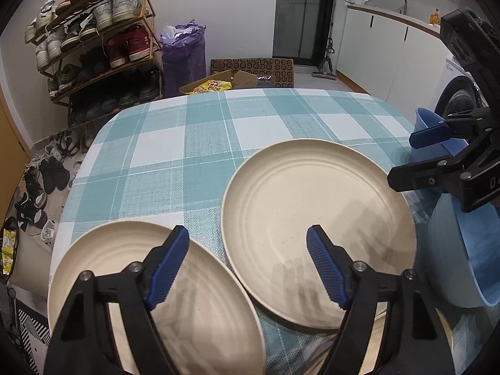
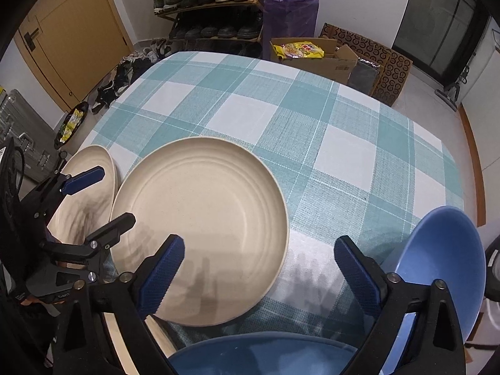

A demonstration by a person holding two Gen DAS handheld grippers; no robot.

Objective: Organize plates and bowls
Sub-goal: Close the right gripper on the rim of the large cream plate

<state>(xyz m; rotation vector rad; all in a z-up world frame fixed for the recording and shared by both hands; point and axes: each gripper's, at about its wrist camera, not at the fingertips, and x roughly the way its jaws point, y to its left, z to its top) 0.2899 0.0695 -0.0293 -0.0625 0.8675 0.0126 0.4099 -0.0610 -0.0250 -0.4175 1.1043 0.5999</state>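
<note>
Both tongs are spread apart and hold nothing. Left gripper hovers over the near edge of the tabletop, between two cream plates: the left plate sits at the near left corner, and the middle plate lies just beside it, rims almost touching. Right gripper hangs over the near edge too, with the middle plate to its left. One blue bowl stands at the near right corner, and another bowl lies directly beneath this gripper at the near edge.
</note>
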